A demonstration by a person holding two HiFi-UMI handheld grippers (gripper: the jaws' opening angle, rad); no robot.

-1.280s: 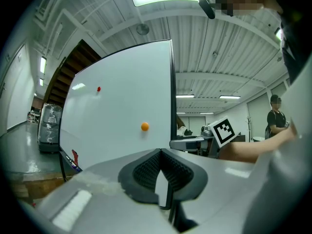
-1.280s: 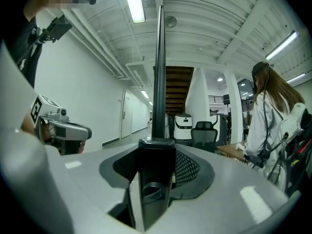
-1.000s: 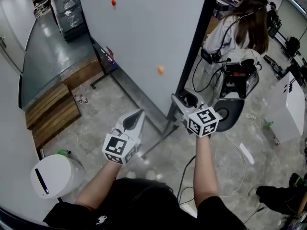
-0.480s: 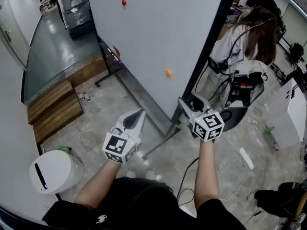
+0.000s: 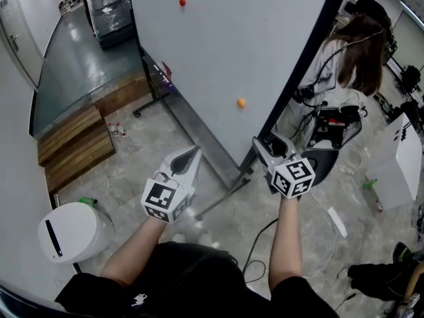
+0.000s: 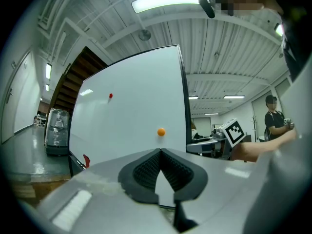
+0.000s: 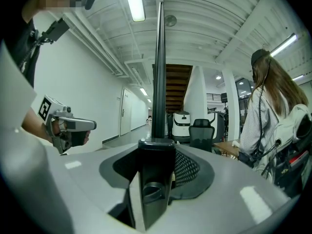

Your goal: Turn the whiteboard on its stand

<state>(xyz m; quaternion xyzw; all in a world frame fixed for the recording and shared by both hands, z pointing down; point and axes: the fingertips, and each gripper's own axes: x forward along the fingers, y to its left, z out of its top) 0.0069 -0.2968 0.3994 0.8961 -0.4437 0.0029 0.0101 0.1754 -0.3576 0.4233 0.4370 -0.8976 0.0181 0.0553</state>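
Step in hand, I'd say: the swing itself. Whiteboard (image 5: 232, 38) fills upper centre of head view, w/ its black edge frame (image 7: 158, 72) clamped btwn right gripper (image 5: 267, 148) jaws. Left gripper (image 5: 187, 159), lower centre-left, is pinched together and empty. Next needs a steady grip to walk that edge round without dragging the stand (image 5: 222, 194).

No readable text is showing anywhere. Marker cubes (image 5: 162, 201) on left gripper (image 5: 191, 154) and right gripper (image 5: 264, 144) are showing only black-and-white patterns. Logo (image 5: 139, 301) on shirt (image 5: 199, 270) is appearing too small to read.
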